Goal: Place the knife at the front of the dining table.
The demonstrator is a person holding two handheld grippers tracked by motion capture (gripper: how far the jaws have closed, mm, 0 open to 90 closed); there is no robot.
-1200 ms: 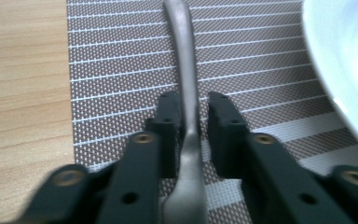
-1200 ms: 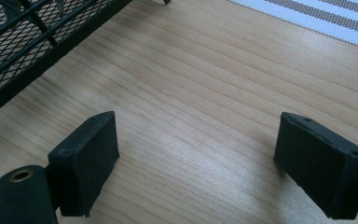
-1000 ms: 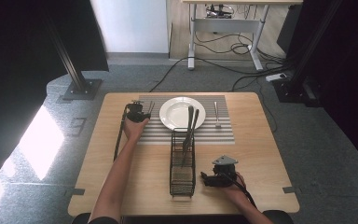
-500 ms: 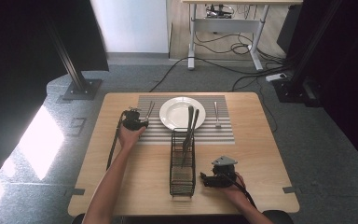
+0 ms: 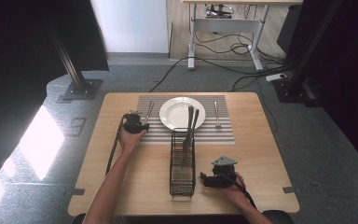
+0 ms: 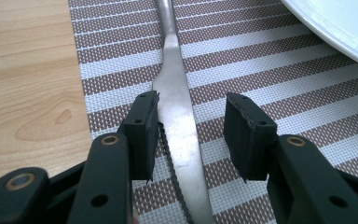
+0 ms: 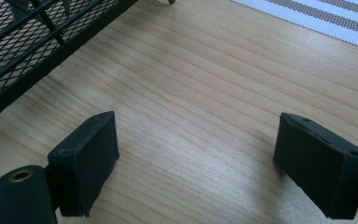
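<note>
Both grippers gape. Our left gripper (image 6: 191, 123) straddles a knife (image 6: 179, 116) on the placemat (image 6: 270, 88). Our right gripper (image 7: 209, 163) hovers over bare table (image 7: 205, 93).

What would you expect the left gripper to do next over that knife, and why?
Probably close. The left gripper is open with its jaws on either side of the knife, which lies flat on the striped placemat, so squeezing would likely grip it.

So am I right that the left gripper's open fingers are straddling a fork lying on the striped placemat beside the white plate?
Not quite: it is a knife, not a fork, as the left gripper view shows. The left gripper is open with its fingers either side of it, on the striped placemat beside the white plate.
</note>
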